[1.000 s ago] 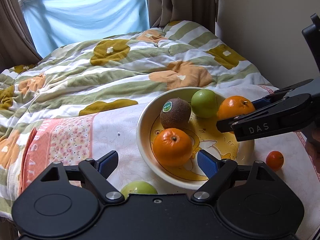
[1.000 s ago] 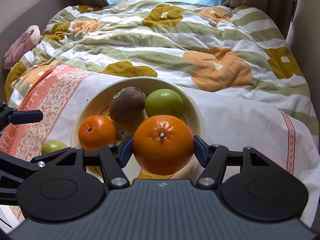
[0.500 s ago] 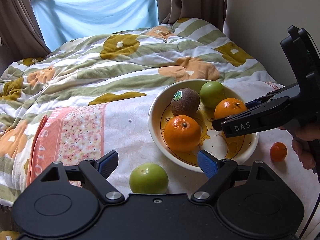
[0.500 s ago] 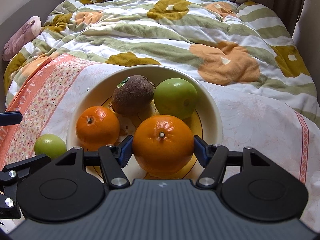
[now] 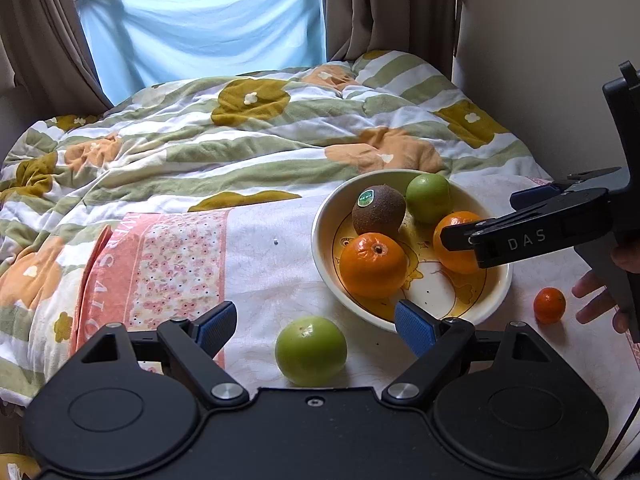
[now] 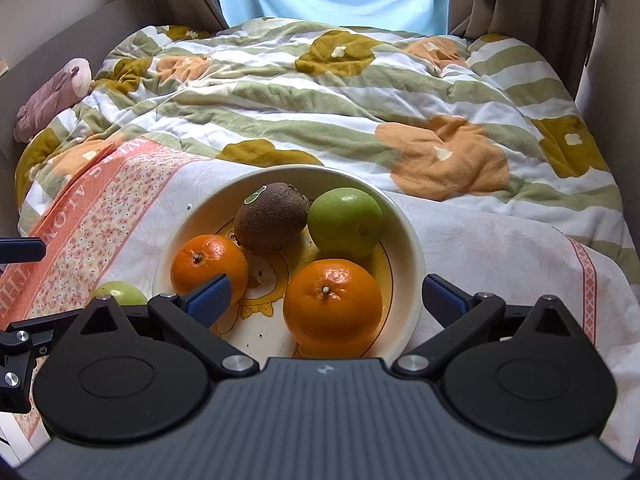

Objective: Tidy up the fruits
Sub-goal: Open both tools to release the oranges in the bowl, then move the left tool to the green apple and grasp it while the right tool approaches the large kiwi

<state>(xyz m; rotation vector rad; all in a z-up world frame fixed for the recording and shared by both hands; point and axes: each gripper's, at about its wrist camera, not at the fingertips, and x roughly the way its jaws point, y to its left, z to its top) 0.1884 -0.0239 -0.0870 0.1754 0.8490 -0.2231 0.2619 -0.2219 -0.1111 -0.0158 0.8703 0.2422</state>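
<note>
A round cream ceramic bowl on a white floral cloth holds a brown kiwi, a green apple and two oranges, one left, one near. The right gripper gapes wide around the near orange, gripping nothing. The left gripper is wide open and empty over a loose green apple. A small tangerine lies right of the bowl.

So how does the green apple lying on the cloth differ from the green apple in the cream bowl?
The round green apple on the cloth lies outside the cream ceramic bowl, alone, between the open left gripper's fingers. The round green apple in the bowl sits at the far side, beside the brown kiwi. The cloth apple shows a pale blemish on top. Both are smooth, green and similar in shape.
</note>
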